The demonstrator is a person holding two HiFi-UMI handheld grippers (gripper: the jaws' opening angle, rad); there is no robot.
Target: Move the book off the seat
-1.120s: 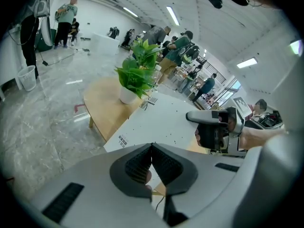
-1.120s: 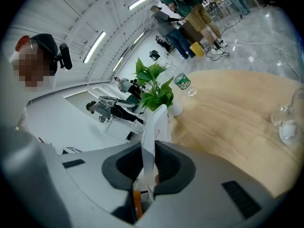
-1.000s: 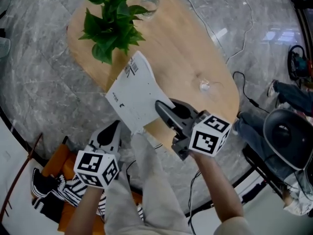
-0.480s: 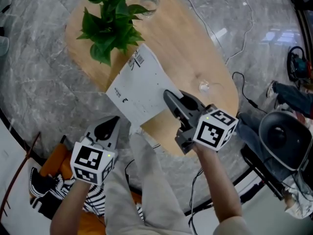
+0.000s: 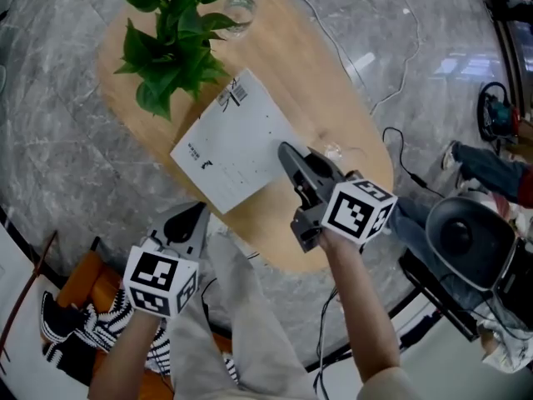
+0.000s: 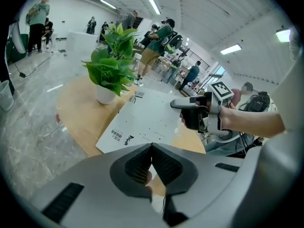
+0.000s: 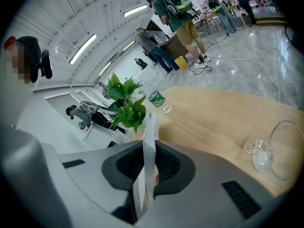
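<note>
The book [image 5: 231,144] has swung further over the table [image 5: 325,90] in the last second. It now lies nearly flat beside the plant [image 5: 166,48], well clear of the seat [image 5: 90,280]; whether it rests on the wood I cannot tell. The right gripper [image 5: 287,152] pinches its near edge, jaws barely parted. The left gripper [image 5: 193,217] is closed and empty. Letting go looks next.
</note>
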